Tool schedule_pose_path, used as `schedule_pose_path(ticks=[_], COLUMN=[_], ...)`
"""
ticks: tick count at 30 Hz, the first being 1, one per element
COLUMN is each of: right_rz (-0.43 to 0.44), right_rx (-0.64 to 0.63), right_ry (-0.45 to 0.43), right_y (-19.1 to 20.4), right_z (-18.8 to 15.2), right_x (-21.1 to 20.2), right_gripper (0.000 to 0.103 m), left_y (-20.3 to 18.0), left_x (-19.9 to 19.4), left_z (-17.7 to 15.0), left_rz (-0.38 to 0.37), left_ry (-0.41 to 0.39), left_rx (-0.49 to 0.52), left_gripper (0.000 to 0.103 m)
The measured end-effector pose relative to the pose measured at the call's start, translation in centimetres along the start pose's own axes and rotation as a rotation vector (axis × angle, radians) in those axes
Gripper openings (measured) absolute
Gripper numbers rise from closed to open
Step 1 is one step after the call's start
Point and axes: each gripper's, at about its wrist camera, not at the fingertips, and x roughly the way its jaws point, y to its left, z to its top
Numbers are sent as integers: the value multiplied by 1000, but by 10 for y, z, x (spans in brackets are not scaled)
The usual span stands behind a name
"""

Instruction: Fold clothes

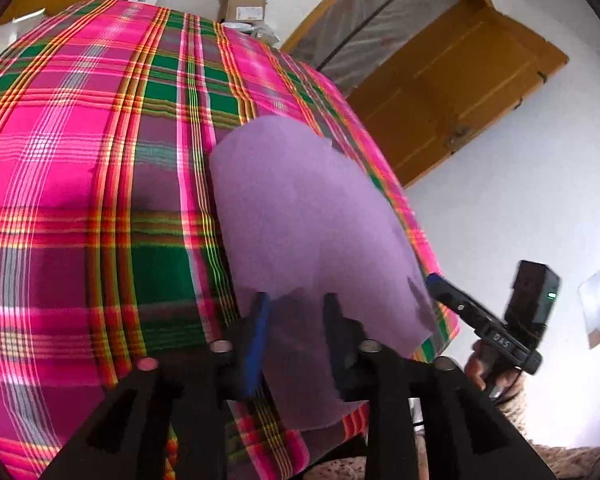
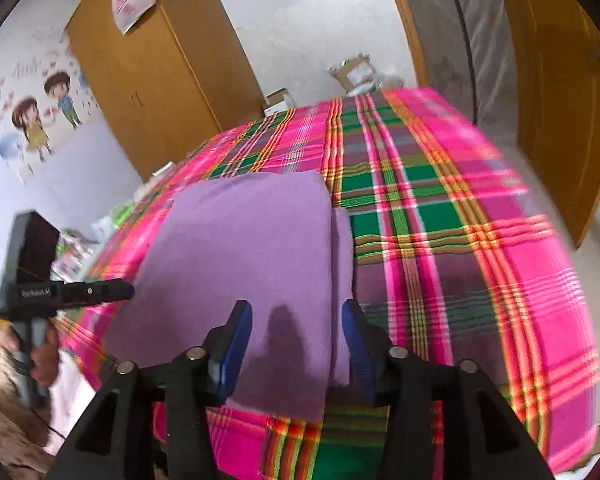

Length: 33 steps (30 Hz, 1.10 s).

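Right wrist view: folded lilac fleece garment lies as a neat rectangle on pink-green plaid bedcover; right gripper and left gripper are held with jaws spread above it, nothing pinched. Folding is judged near-complete or complete; any further move cannot be settled.

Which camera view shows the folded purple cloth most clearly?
The right wrist view: the purple cloth shows its flat top, a straight far edge and a folded side edge on the plaid sheet. In the left wrist view, the cloth is blurred and foreshortened.

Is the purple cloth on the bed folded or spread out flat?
Folded. In the right wrist view the purple cloth is a compact rectangle, and a lower layer shows along its right edge, on the plaid bed cover.
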Motion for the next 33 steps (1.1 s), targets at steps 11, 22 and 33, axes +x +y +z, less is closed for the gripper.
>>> schedule_pose_path(ticks=[11,22,33], right_rz=[159,289,335], right_rx=[129,136,182], right_ry=[137,202,196], right_y=[-35,-41,-43], right_z=[25,46,47], right_x=[46,73,82], right_gripper=[57,67,65], left_y=[31,40,46], left_x=[18,43,50], left_z=[26,44,44], left_rz=[-74,-124,-205], left_ry=[76,154,151], left_rx=[-160,-211,-269], left_gripper=[31,51,53])
